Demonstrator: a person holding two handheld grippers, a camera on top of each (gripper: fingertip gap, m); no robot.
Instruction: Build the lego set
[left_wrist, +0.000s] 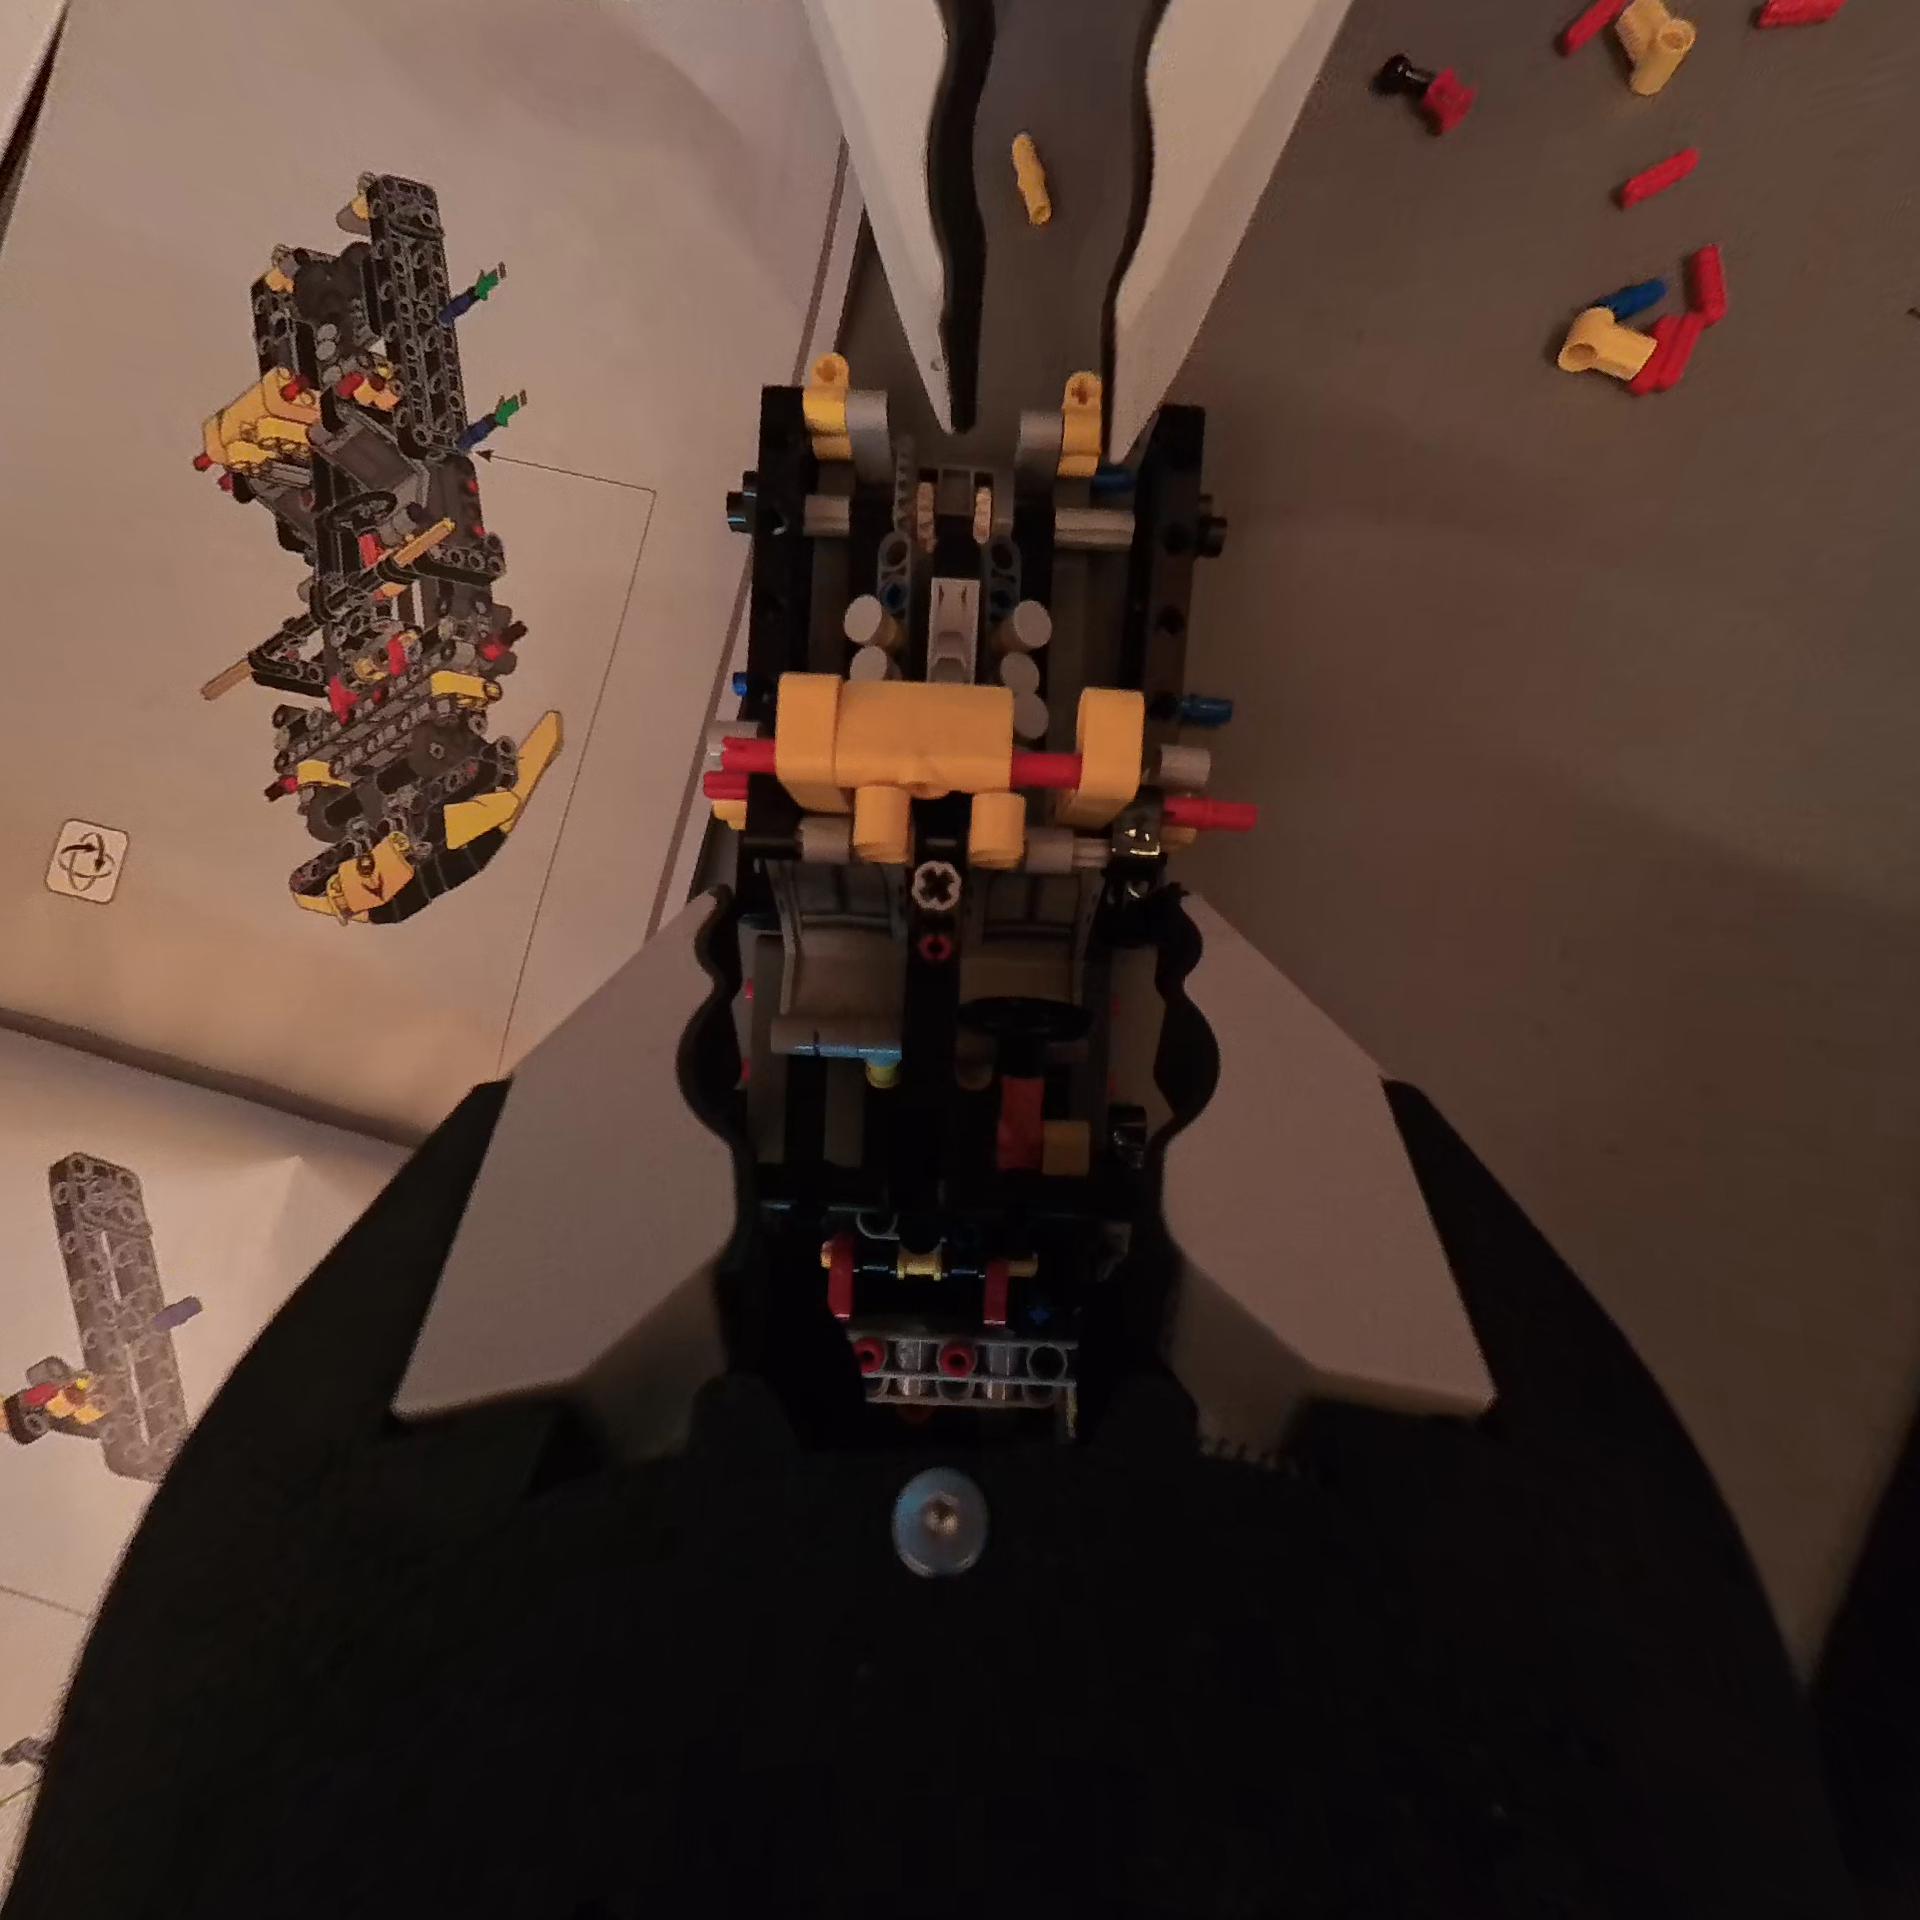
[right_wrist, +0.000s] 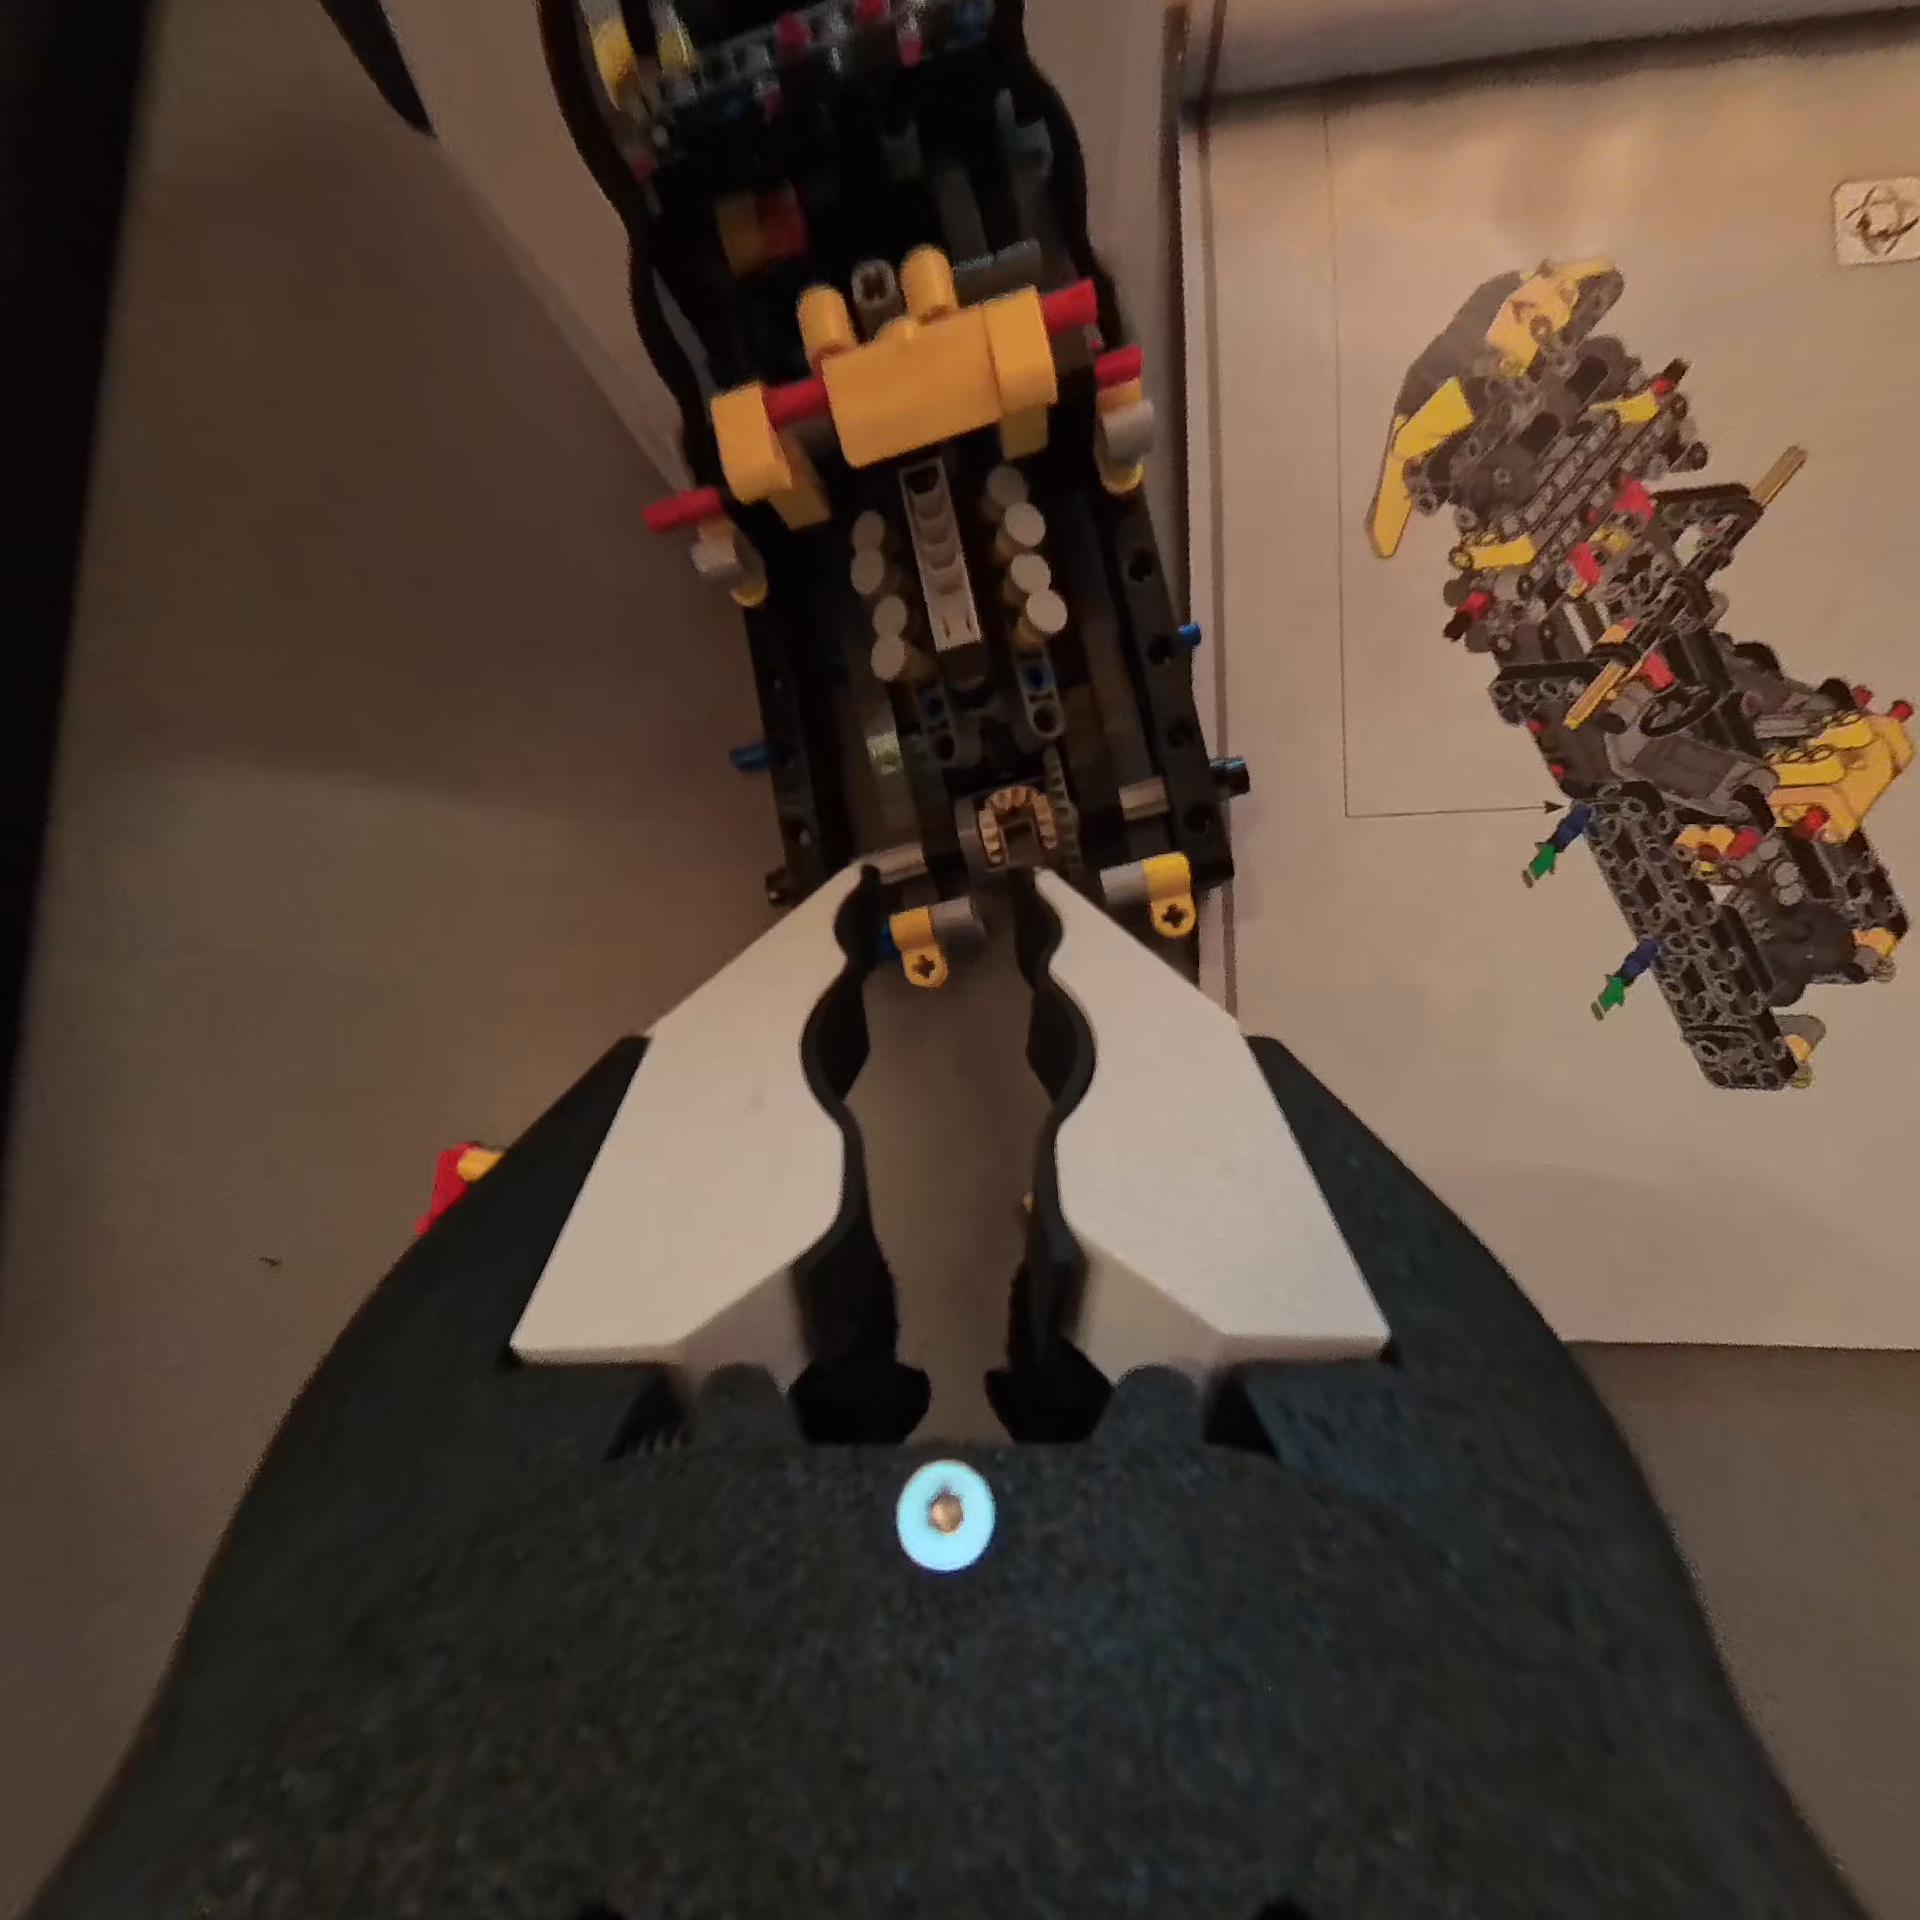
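Observation:
A long black lego chassis (left_wrist: 904, 748) with a yellow block and red axles across its middle lies lengthwise between my left gripper's (left_wrist: 951, 904) white fingers (left_wrist: 613, 1122). The left gripper is shut on its sides near the near end. My right gripper (right_wrist: 951, 883) faces the model's (right_wrist: 935, 384) other end. Its tips sit just short of the tan gear and grey housing (right_wrist: 1003, 826). Its jaws stand a narrow gap apart with bare table between them. It also shows at the top of the left wrist view (left_wrist: 961, 416).
The open instruction booklet (left_wrist: 364, 520) lies beside the model, on the right in the right wrist view (right_wrist: 1558, 623). Loose parts lie on the grey table (left_wrist: 1558, 727): a yellow pin (left_wrist: 1031, 177), and red, yellow and blue pieces (left_wrist: 1642, 332). Spacing between my two grippers at the tips: around 8 centimetres.

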